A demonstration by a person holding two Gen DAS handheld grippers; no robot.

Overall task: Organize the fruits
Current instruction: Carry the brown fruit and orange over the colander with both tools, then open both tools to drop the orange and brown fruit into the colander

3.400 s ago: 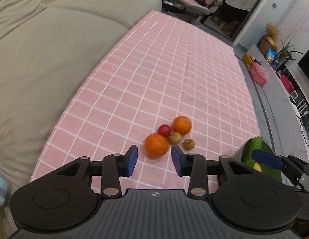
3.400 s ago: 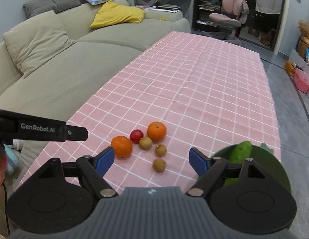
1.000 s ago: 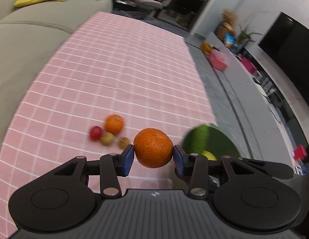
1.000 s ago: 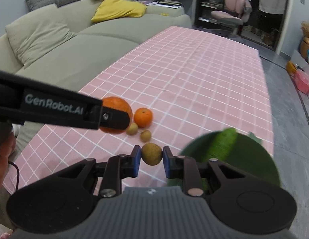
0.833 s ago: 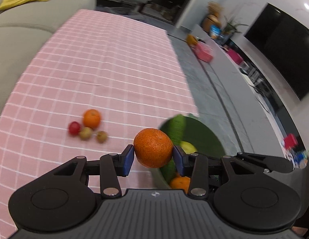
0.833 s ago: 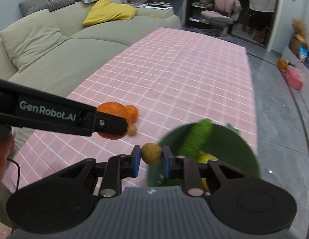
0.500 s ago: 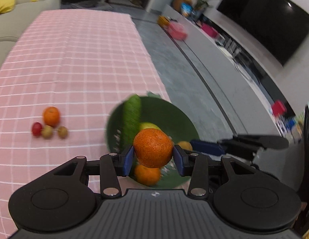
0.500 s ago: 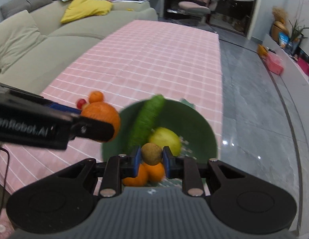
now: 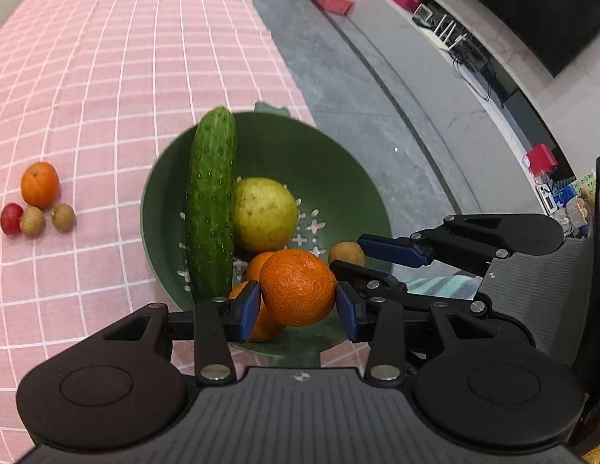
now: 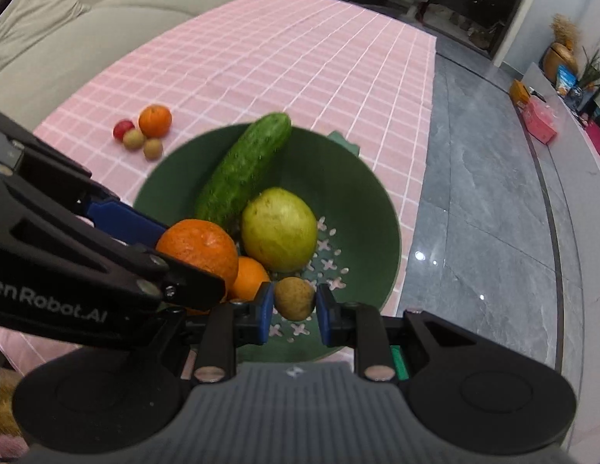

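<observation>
Left gripper (image 9: 298, 305) clamped mandarin (image 9: 298, 287) above green colander (image 9: 338, 178); right gripper (image 10: 293, 311) pinched small brown fruit (image 10: 294, 297) beside it, over cucumber (image 10: 243, 172) and guava (image 10: 278, 230).

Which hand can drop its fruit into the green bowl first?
Probably the right gripper: its small brown fruit hangs over bare bowl floor. The left gripper holds its orange above another orange, so it could roll.

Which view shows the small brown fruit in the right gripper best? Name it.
The right wrist view: the small brown fruit sits centred, unblocked, between the right gripper's blue pads over the green bowl. In the left wrist view it is smaller, partly hidden behind that gripper's finger.
</observation>
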